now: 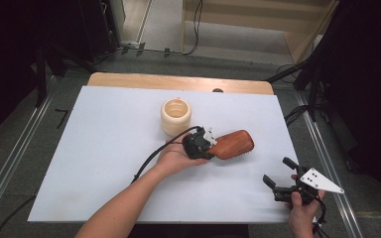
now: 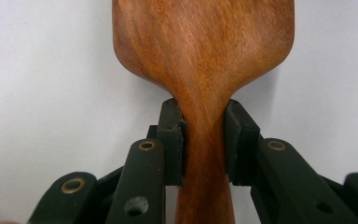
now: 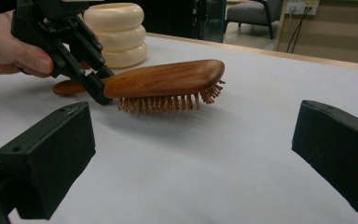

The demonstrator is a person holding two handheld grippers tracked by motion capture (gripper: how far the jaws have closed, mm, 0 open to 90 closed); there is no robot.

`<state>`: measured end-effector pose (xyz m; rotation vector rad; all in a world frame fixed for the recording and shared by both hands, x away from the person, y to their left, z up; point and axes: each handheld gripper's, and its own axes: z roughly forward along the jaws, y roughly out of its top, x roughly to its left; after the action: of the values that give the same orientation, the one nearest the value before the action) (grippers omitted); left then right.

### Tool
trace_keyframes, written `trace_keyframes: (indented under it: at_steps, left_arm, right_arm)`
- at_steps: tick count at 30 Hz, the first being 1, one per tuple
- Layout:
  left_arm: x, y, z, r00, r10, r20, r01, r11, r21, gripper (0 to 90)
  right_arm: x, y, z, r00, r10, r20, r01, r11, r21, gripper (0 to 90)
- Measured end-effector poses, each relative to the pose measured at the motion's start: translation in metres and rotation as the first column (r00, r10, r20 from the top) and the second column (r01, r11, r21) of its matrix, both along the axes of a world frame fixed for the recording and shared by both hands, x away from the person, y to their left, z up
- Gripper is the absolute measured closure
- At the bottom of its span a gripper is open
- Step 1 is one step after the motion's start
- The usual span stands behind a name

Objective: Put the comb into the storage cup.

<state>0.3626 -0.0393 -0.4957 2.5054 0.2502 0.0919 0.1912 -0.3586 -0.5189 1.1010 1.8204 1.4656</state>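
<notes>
while the left gripper (image 1: pixel 209 144) clamps the wooden hairbrush (image 1: pixel 234 144) by its neck, the right gripper (image 1: pixel 279 177) gapes nearby.

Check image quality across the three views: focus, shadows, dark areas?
High view: white table cover evenly lit, surroundings dark. Left gripper view: wooden hairbrush handle sharp where the left gripper clamps it, near linkages softer. Right gripper view: right gripper pads blurred; soft shadow under the brush bristles.
</notes>
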Motion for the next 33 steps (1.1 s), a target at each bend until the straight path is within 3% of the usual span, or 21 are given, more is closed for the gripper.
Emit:
trace_keyframes:
  at_steps: [6,11,14,17,21,28,33]
  left_arm:
    - [-0.006,0.004,0.002,0.9998,0.006,0.021,-0.005,0.9991,-0.042,72.5]
    - [-0.009,0.015,0.009,0.9992,0.026,0.03,-0.022,0.9923,-0.122,72.5]
    - [-0.011,0.019,0.012,0.9981,0.028,0.055,-0.02,0.9897,-0.142,72.5]
    - [-0.015,0.026,0.017,0.9965,0.046,0.069,-0.034,0.9846,-0.172,72.5]
    - [-0.017,0.038,0.023,0.9927,0.084,0.086,-0.063,0.9719,-0.227,72.5]
    - [-0.019,0.056,0.027,0.9869,0.128,0.099,-0.097,0.9584,-0.268,72.5]
    - [-0.024,0.067,0.031,0.9803,0.163,0.112,-0.122,0.9444,-0.305,72.5]
  right_arm:
    - [0.0,-0.001,0.001,0.9999,0.008,-0.014,-0.008,1.0,0.004,0.0]
    - [-0.001,0.001,0.003,0.9996,0.004,-0.028,-0.004,1.0,-0.009,0.0]
    - [-0.002,0.001,0.005,0.9994,-0.001,-0.033,0.0,1.0,-0.007,0.0]
    - [-0.003,-0.001,0.008,0.9996,-0.01,-0.028,0.01,0.9999,-0.001,0.0]
    - [-0.003,0.002,0.011,0.9992,-0.005,-0.04,0.006,0.9998,0.017,0.0]
    - [0.003,0.021,0.025,0.9981,0.031,-0.054,-0.031,0.9995,0.002,0.0]
    - [0.01,0.037,0.037,0.9963,0.058,-0.063,-0.057,0.9983,0.01,0.0]
